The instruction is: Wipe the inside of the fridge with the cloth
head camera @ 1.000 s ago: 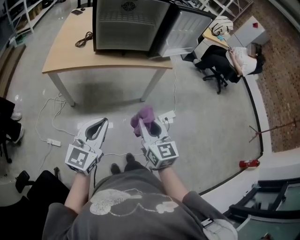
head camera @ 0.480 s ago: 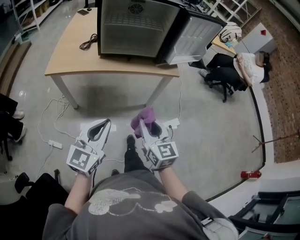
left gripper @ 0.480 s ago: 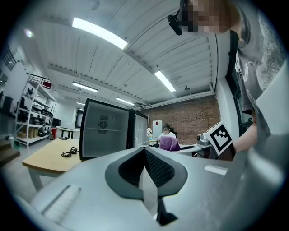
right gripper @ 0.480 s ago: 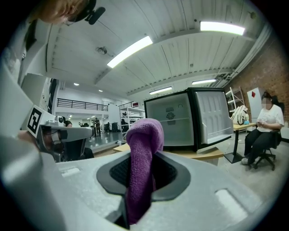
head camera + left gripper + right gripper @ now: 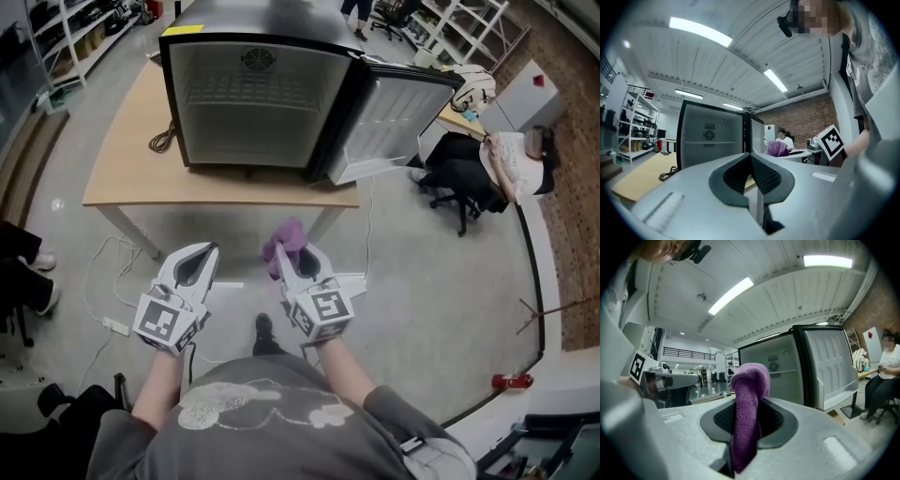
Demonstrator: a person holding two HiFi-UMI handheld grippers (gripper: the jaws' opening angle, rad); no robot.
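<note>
A small black fridge (image 5: 253, 94) stands on a wooden table (image 5: 131, 159), its door (image 5: 398, 122) swung open to the right and its white inside bare. The fridge (image 5: 710, 138) also shows ahead in the left gripper view, and the fridge (image 5: 783, 373) in the right gripper view. My right gripper (image 5: 289, 255) is shut on a purple cloth (image 5: 283, 238), which sticks up between the jaws as a folded purple cloth (image 5: 746, 404). My left gripper (image 5: 194, 258) is shut with nothing in it, jaws touching. Both grippers hang over the floor, short of the table's near edge.
A black cable (image 5: 161, 139) lies on the table left of the fridge. White cables and a power strip (image 5: 117, 325) lie on the floor at the left. A seated person (image 5: 511, 159) on an office chair is at the right. A red object (image 5: 511, 382) lies near the curved floor edge.
The fridge and table have come closer and now fill more of the view. Both grippers keep their hold and position in front of the body.
</note>
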